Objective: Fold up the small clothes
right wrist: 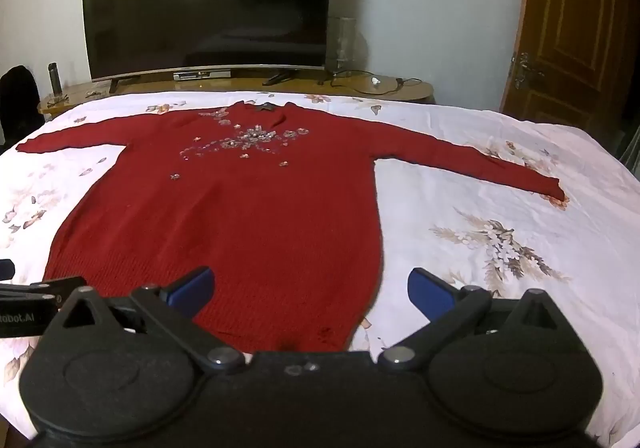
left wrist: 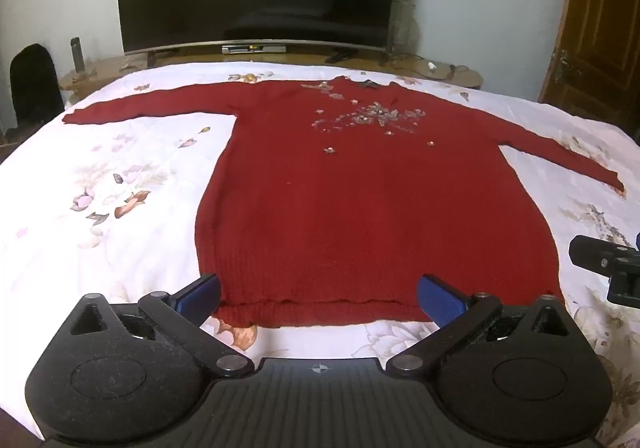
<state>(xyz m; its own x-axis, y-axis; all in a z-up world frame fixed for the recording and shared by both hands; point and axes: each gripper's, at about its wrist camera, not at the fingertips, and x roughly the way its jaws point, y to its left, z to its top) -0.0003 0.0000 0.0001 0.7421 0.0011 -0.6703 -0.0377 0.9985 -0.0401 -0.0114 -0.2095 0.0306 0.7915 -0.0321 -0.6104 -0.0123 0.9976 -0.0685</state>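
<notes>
The sweater was a dark red knit with long sleeves, a ribbed band along its bottom edge and a scatter of small shiny beads sewn across the chest. It lay flat and face up on the bedsheet, fully spread out. Its long axis ran straight away from both grippers: the bottom edge lay nearest them and the neckline pointed to the far end of the bed. The two sleeves extended outward to either side, roughly across that axis.

The left gripper hovered just above the bottom edge, its blue pads spread wide, with nothing between them. The right gripper hovered over the sweater's right lower corner, likewise spread wide and holding nothing; its left pad sat over the knit and its right pad over bare sheet.

The bedsheet was white with a floral print. Beyond the neckline stood a dark television on a wooden cabinet. A wooden door stood at far right.
</notes>
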